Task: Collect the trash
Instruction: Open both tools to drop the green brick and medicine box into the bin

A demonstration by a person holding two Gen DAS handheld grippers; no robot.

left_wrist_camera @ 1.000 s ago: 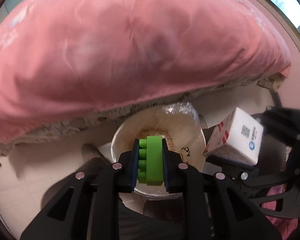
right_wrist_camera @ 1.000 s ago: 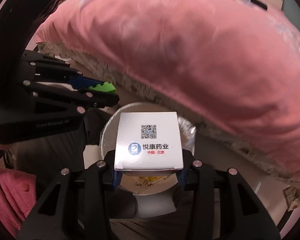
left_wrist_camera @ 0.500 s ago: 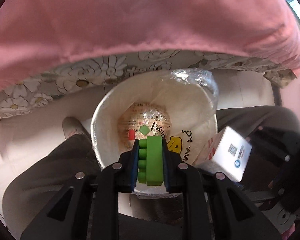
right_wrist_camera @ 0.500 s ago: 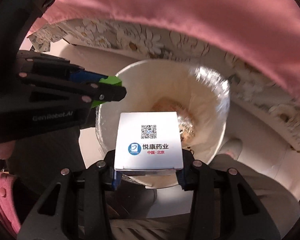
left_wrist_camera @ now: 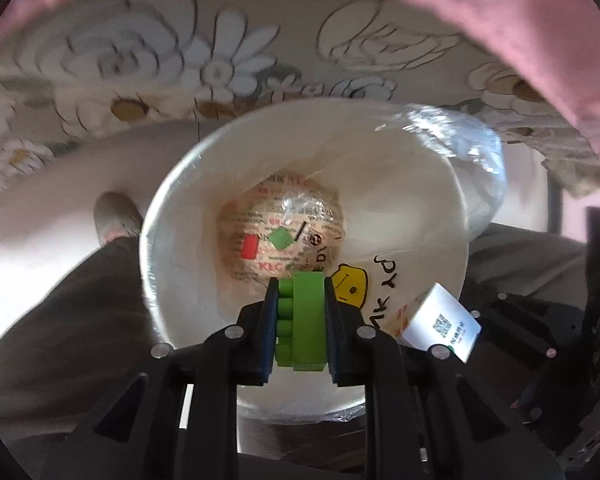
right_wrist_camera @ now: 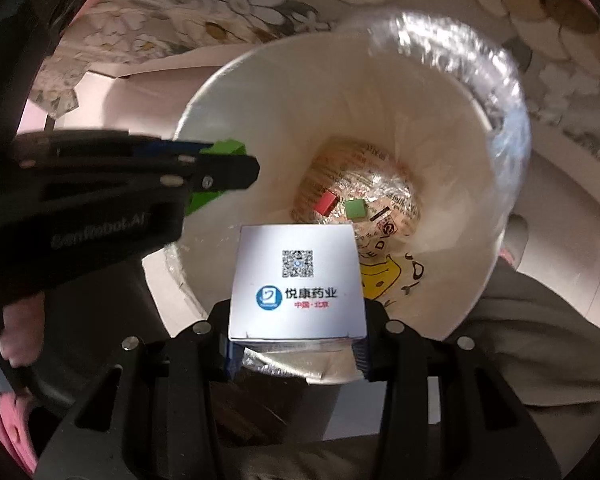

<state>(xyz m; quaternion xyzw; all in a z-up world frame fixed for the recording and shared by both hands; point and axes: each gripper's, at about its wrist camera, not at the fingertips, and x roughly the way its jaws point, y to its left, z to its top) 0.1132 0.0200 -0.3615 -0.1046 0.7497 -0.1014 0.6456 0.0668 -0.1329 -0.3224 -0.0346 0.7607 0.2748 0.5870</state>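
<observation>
Your left gripper (left_wrist_camera: 300, 332) clamps a green toy brick (left_wrist_camera: 302, 322); your right gripper (right_wrist_camera: 296, 344) clamps a white medicine box (right_wrist_camera: 296, 284). Both hover over the lined white bin (right_wrist_camera: 440, 152).

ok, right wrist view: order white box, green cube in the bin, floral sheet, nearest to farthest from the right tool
1. White box: clamped in the right tool, over the near rim of the bin.
2. Green cube: down at the bin's bottom, beside a red block.
3. Floral sheet: beyond the bin's far rim, top of view.
</observation>
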